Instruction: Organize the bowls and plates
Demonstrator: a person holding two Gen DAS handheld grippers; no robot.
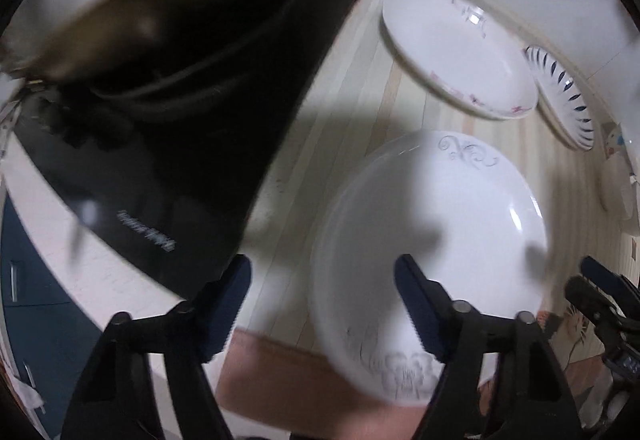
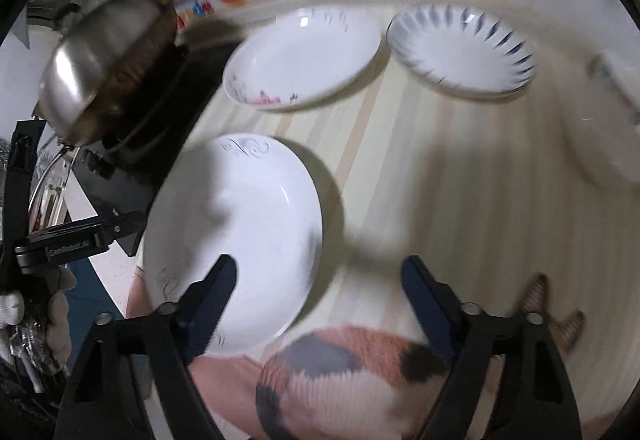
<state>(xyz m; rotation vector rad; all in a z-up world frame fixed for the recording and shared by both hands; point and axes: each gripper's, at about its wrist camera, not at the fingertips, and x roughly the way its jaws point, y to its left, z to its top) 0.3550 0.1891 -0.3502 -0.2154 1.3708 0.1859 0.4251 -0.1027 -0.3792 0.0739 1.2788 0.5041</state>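
A white plate with grey scrollwork (image 1: 432, 240) (image 2: 240, 236) lies on the striped counter near the front edge. A white plate with pink flowers (image 1: 456, 48) (image 2: 300, 56) and a white plate with blue leaf marks (image 1: 564, 96) (image 2: 460, 48) lie further back. My left gripper (image 1: 322, 280) is open and empty, its right finger over the scrollwork plate's near side. My right gripper (image 2: 318, 280) is open and empty above the plate's right edge. The left gripper's body also shows in the right wrist view (image 2: 76, 236).
A black induction hob (image 1: 192, 144) with a steel pot (image 1: 132, 0) (image 2: 104, 72) sits left of the plates. A white bowl (image 2: 608, 120) (image 1: 620, 176) stands at the far right. A patterned cloth (image 2: 352, 380) hangs over the counter's front edge.
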